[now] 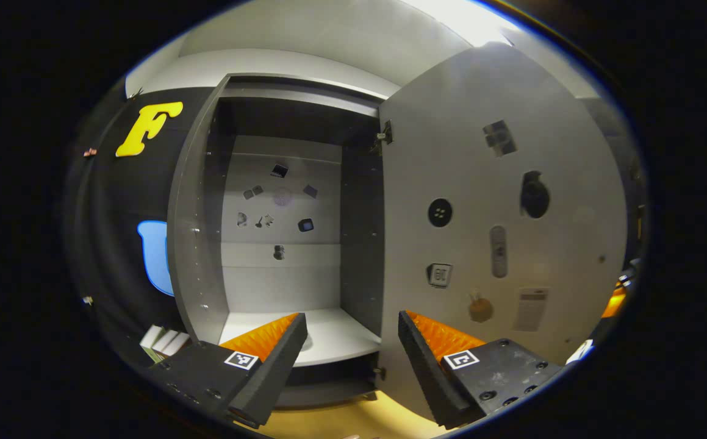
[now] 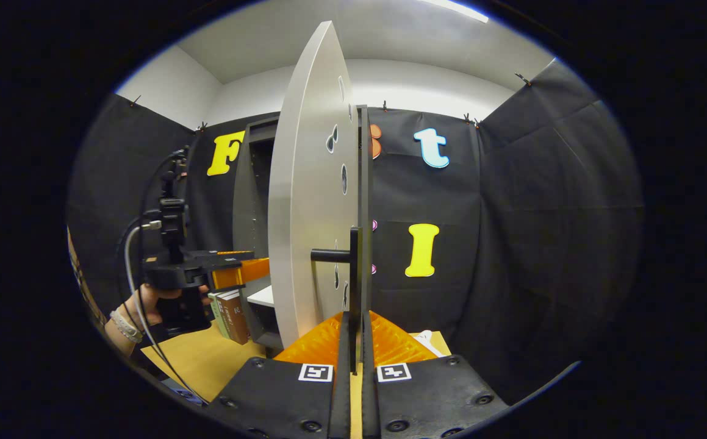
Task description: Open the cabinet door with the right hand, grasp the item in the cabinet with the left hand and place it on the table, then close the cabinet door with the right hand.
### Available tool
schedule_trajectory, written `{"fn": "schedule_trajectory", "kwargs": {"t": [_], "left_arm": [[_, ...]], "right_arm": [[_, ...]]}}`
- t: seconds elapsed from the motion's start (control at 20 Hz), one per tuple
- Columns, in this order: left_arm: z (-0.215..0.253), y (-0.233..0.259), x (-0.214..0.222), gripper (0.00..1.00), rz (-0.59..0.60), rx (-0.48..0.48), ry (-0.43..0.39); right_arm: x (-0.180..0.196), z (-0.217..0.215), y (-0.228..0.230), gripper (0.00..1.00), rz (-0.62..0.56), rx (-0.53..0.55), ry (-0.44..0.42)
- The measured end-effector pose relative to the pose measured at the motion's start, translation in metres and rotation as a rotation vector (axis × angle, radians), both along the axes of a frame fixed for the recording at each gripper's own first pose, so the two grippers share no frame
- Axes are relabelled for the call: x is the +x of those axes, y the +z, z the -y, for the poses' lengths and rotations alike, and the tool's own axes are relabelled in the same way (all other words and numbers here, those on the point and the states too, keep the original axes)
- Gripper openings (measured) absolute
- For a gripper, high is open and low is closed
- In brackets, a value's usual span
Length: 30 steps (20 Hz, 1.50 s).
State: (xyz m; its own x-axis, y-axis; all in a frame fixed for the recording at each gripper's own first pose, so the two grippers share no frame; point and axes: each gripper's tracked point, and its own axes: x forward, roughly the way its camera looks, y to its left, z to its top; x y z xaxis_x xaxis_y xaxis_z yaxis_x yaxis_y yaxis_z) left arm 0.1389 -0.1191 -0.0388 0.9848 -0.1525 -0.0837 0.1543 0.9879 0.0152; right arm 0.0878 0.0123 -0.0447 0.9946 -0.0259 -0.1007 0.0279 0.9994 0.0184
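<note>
The grey cabinet [image 1: 197, 244] stands open, and I see its pale back wall with small stickers and its white shelf [image 1: 335, 338]. No loose item can be made out on that shelf. My left gripper [image 1: 351, 320] is open just in front of the shelf, with nothing between its fingers. The cabinet door [image 1: 499, 213] is swung out to the right. In the right gripper view the door [image 2: 304, 201] shows edge-on. My right gripper [image 2: 353, 323] is shut on its black handle [image 2: 353, 268]. Farther left, a hand [image 2: 146, 305] holds the left gripper [image 2: 231, 271] at the cabinet opening.
A few upright books [image 2: 231, 314] stand on the wooden table [image 2: 207, 360] left of the cabinet, also seen as books [image 1: 164, 341] at the lower left. Black cloth walls close in behind and to the right. A cable [image 2: 139, 317] hangs from the left gripper.
</note>
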Motion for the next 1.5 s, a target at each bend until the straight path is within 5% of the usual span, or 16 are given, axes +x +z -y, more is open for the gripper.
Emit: {"fn": "schedule_trajectory", "kwargs": {"t": [0.2,0.35,0.45,0.5,0.6,0.8,1.05,1.35,1.5], "left_arm": [[-0.023,-0.004,0.045,0.94,-0.021,0.079,0.050],[-0.040,-0.009,0.084,0.97,-0.040,0.105,0.066],[-0.051,-0.020,0.109,0.95,-0.078,0.108,0.079],[-0.057,-0.027,0.122,0.99,-0.100,0.101,0.086],[-0.062,-0.047,0.142,0.95,-0.164,0.059,0.083],[-0.074,-0.087,0.176,0.94,-0.273,0.071,0.110],[-0.080,-0.149,0.201,0.93,-0.451,0.005,0.122],[-0.088,-0.173,0.216,0.90,-0.526,0.007,0.156],[-0.086,-0.179,0.220,0.77,-0.551,0.006,0.159]], "right_arm": [[-0.002,0.002,0.007,0.11,0.022,0.006,0.003],[0.003,0.019,0.013,0.06,0.065,-0.016,-0.059],[0.009,0.038,0.012,0.12,0.074,-0.024,-0.136],[0.008,0.047,0.008,0.35,0.063,-0.028,-0.184],[0.004,0.062,0.001,0.45,0.031,-0.040,-0.260],[-0.005,0.086,-0.007,0.99,-0.012,-0.083,-0.348],[-0.001,0.091,-0.012,0.99,-0.015,-0.078,-0.358],[0.007,0.097,-0.023,0.95,-0.029,-0.040,-0.380],[0.003,0.092,-0.025,0.96,-0.041,-0.015,-0.387]]}}
